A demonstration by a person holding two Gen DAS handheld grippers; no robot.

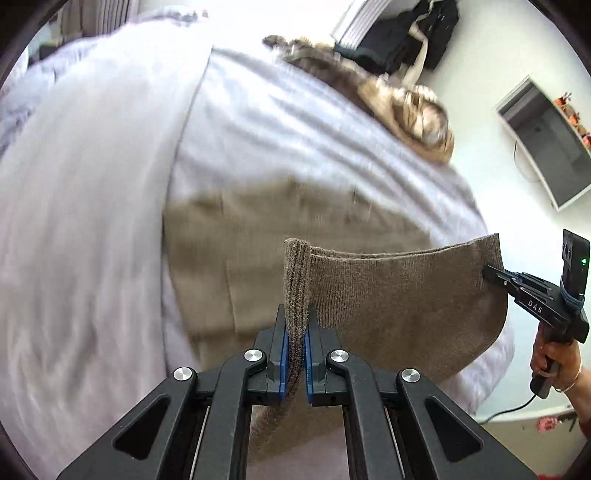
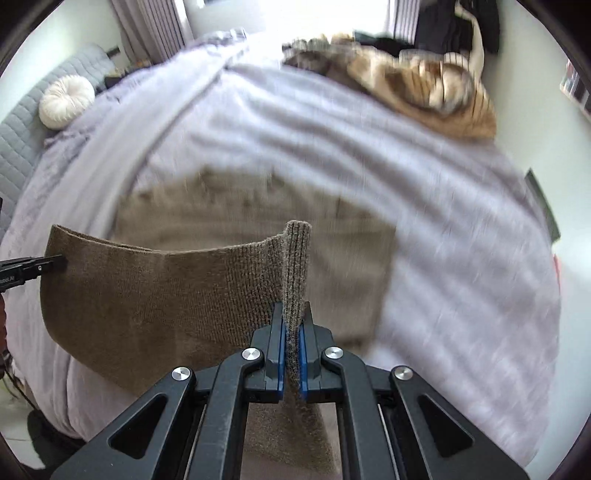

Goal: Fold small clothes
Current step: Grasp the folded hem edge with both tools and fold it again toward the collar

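Note:
A brown knit garment [image 1: 388,291] lies on a lilac bedspread [image 1: 92,221], its near edge lifted off the bed. My left gripper [image 1: 294,317] is shut on one corner of that edge, the ribbed hem standing up between its blue pads. My right gripper [image 2: 293,314] is shut on the other corner of the garment [image 2: 166,291]. Each gripper shows in the other's view: the right gripper [image 1: 491,273] at the cloth's far right end, the left gripper [image 2: 55,263] at its far left end. The raised edge hangs stretched between them.
A heap of tan and striped clothes [image 2: 424,88] lies at the bed's far right. Dark clothing [image 1: 406,33] hangs beyond it. A round white cushion [image 2: 66,101] sits on a grey couch at left. A hand [image 1: 554,362] holds the right gripper's handle.

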